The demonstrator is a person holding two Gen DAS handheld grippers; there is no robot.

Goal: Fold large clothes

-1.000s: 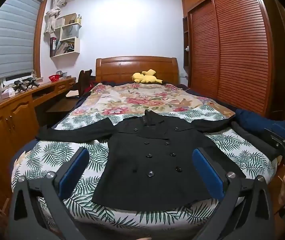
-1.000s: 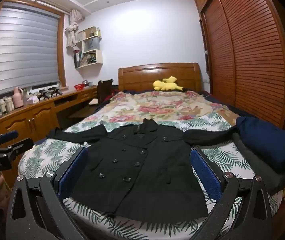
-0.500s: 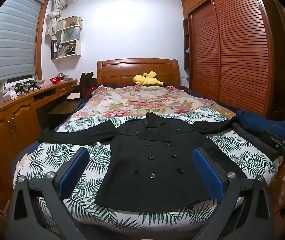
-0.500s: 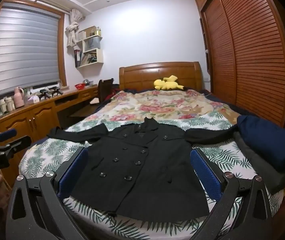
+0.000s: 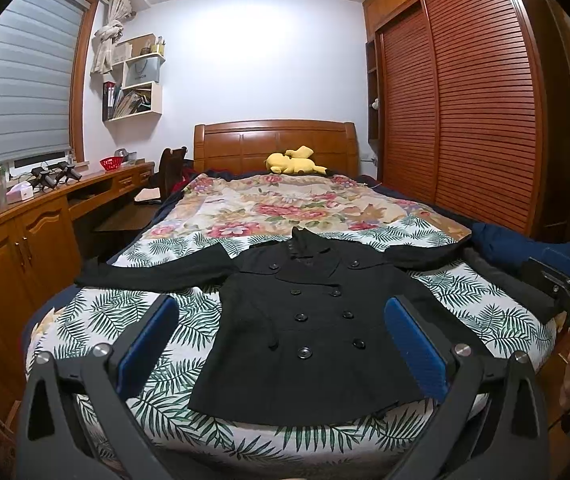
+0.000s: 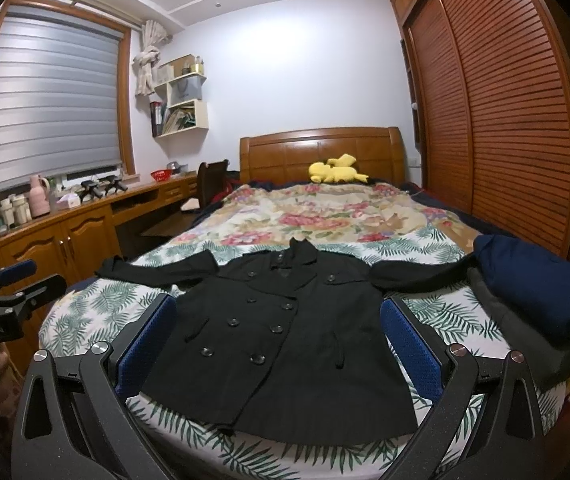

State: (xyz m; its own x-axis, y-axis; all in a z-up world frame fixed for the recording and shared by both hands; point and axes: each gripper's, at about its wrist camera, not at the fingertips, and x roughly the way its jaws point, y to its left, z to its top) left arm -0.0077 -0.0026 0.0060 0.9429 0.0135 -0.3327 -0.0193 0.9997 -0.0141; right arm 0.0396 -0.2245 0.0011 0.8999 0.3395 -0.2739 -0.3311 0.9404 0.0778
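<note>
My left claw [image 5: 281,344] and right claw [image 6: 279,340] are matt black plastic with a fine grainy surface, shiny metal bolts at the joints, and blue pads [image 5: 415,342] with a dimpled, rubbery look. The coat [image 5: 309,328] is dull black woven cloth with glossy dark buttons. The bedspread [image 5: 97,316] is smooth printed cloth. The headboard [image 5: 273,144], desk [image 6: 77,236] and slatted wardrobe [image 5: 481,112] are varnished wood with a soft sheen. The yellow toy [image 6: 335,170] looks plush.

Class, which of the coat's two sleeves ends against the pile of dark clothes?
The right-hand sleeve of the black coat; it reaches the navy pile, while the other sleeve lies on bare bedspread.
</note>
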